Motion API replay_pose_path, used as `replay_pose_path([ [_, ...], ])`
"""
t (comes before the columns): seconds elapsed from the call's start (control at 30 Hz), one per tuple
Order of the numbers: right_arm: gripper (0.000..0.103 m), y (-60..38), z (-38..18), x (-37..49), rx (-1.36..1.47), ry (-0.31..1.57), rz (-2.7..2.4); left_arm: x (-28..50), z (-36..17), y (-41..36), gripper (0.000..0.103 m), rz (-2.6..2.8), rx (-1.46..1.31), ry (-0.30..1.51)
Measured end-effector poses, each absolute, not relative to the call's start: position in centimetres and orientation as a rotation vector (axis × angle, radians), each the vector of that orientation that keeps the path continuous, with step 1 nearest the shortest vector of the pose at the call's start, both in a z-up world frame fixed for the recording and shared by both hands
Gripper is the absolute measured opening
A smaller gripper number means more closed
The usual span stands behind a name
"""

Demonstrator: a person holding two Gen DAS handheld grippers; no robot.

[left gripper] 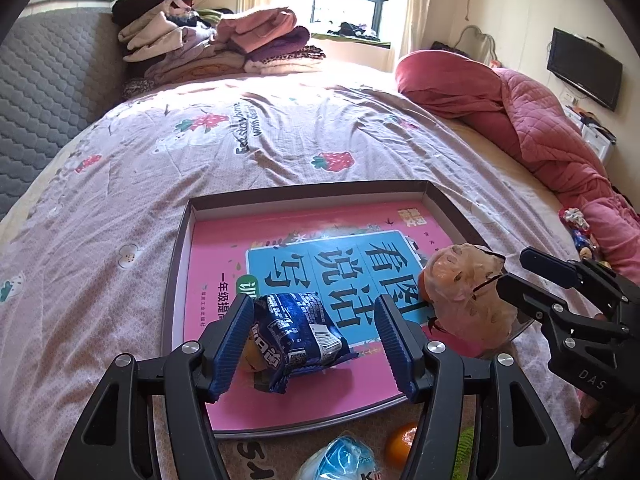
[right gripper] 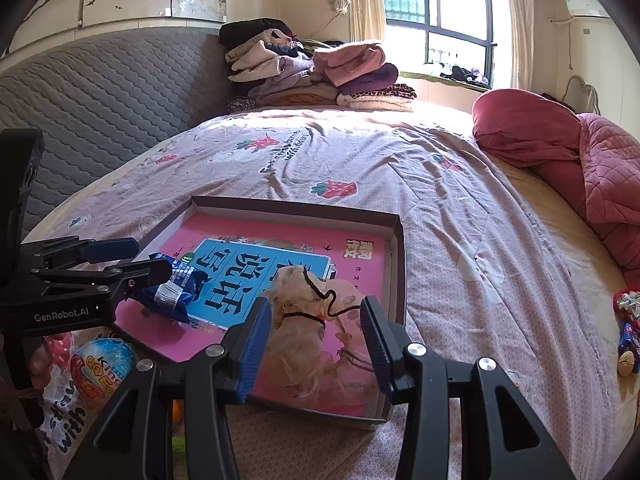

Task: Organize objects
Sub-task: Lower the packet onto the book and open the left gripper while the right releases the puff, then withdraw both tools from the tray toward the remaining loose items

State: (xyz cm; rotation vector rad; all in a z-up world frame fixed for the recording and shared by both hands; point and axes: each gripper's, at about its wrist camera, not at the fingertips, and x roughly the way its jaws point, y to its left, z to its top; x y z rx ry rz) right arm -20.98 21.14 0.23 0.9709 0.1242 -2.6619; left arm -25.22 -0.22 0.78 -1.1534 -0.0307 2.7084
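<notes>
While the left gripper (left gripper: 316,344) stands with jaws apart around the blue snack packet (left gripper: 298,330), its left pad touches the wrapper and could drag it on withdrawal. Right gripper (right gripper: 316,344) straddles the peach pouch (right gripper: 308,328); grip unclear, its black drawstring (right gripper: 320,296) could snag. Both lie on the pink book (left gripper: 224,240) inside the shallow box (left gripper: 178,256). Orange (left gripper: 400,442) and egg toy (right gripper: 102,368) wait outside on the bed.

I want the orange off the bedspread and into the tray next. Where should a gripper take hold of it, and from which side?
Grip the orange across its round middle, coming down from above. It lies on the bedspread just outside the tray's near rim, close beside the blue-wrapped egg, so set the fingers where they miss the egg. Being round, it may roll on the soft cloth.
</notes>
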Motion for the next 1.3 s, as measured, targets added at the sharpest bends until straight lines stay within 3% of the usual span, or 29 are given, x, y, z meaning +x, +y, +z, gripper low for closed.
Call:
replay_pose_path([
  [1.3,0.046,20.6,5.5,-16.2,0.797,0.059,-2.641,-18.6,6.2,0.6,0.07,2.782,-1.044,0.035],
])
